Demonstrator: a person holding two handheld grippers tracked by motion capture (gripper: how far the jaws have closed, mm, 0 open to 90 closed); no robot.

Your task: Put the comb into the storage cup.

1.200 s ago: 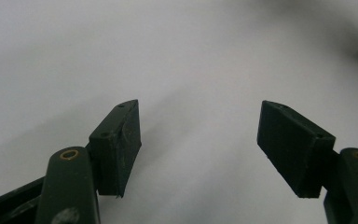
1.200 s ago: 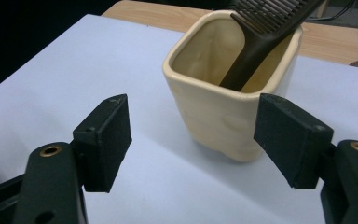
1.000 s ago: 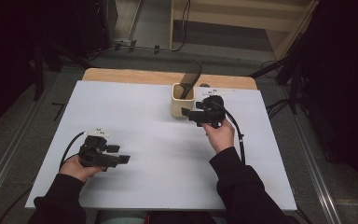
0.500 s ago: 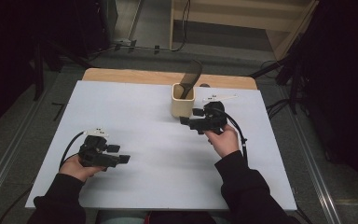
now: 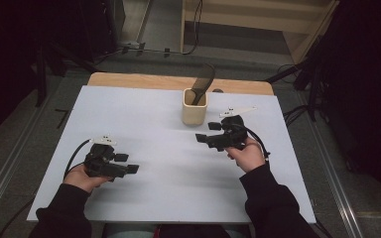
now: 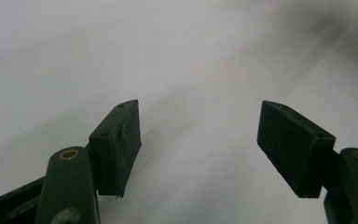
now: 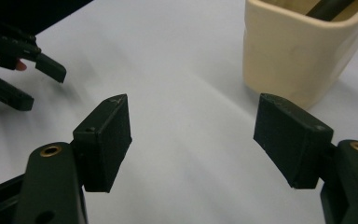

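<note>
Cream square cup [image 5: 194, 110] (dark utensil [image 5: 202, 84] inside); right gripper [image 5: 204, 135] beside it, left gripper [image 5: 131, 164] well apart, both gaping, empty.

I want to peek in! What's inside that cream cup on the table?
A dark, curved utensil stands in the cream cup, leaning and sticking out above its rim. Its lower end is hidden by the cup's wall, so what else lies at the bottom cannot be seen.
</note>
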